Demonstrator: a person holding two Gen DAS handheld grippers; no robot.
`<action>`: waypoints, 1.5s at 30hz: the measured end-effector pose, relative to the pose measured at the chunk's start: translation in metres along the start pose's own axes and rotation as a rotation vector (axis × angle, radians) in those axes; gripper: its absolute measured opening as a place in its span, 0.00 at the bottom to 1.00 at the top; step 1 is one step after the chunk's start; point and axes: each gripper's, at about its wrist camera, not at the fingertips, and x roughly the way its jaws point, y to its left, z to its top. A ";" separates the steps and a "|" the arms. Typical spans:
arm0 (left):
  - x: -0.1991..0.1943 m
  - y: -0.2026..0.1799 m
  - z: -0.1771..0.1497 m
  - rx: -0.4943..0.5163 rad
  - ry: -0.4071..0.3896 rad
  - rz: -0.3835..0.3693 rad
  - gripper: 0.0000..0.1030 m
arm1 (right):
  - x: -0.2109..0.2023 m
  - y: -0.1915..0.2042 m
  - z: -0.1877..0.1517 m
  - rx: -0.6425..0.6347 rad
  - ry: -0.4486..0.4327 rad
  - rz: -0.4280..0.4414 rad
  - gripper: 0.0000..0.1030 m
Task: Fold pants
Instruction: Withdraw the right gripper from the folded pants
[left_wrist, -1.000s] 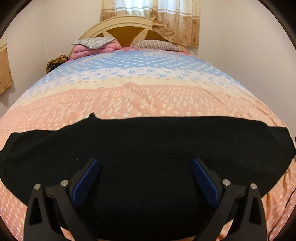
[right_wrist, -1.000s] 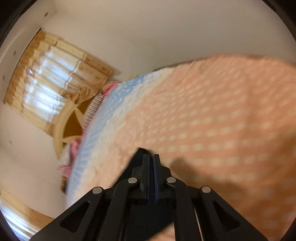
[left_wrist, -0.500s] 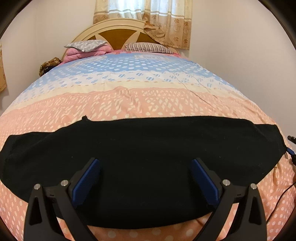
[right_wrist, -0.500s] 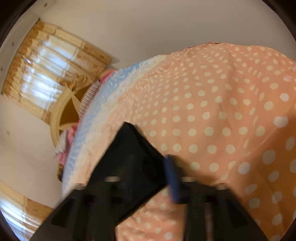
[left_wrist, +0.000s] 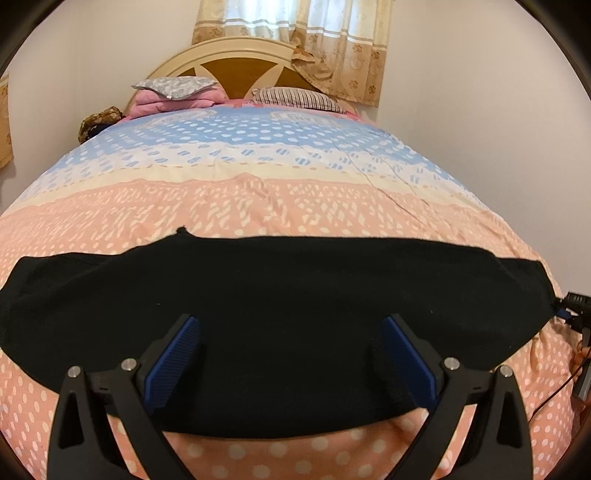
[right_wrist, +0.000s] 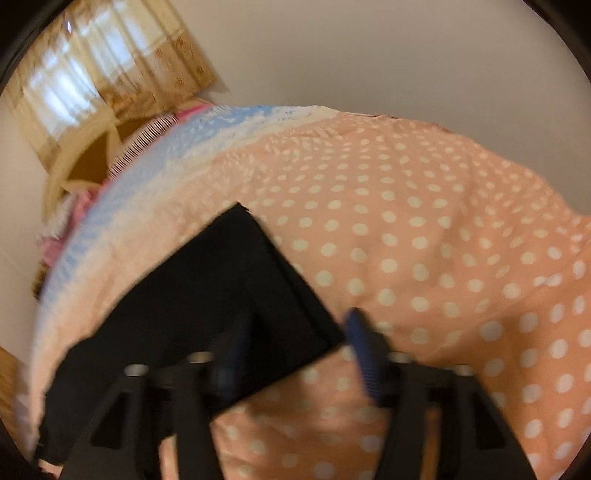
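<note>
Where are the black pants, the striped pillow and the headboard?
pants (left_wrist: 280, 295), left wrist view, middle of the cloth
striped pillow (left_wrist: 295, 98), left wrist view, its top
headboard (left_wrist: 236, 72), left wrist view, brown centre panel

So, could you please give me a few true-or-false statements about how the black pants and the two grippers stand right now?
1. The black fabric pants lie spread across the peach dotted bedspread. True.
2. The left gripper is clamped shut on the pants. False: it is wide open, hovering over them.
3. The right gripper is open at the pants' right end. True.
4. The pants rest on the striped pillow. False: the pillow sits far off by the headboard.
</note>
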 end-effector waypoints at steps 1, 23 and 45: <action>-0.001 0.003 0.001 -0.005 -0.006 0.000 0.99 | -0.002 -0.001 0.000 0.002 0.007 0.022 0.27; -0.010 0.037 0.001 -0.071 -0.033 0.010 0.99 | -0.088 0.259 -0.090 -0.626 -0.074 0.378 0.12; 0.002 0.023 -0.001 -0.012 -0.005 -0.058 0.98 | -0.066 0.277 -0.158 -0.627 -0.016 0.633 0.64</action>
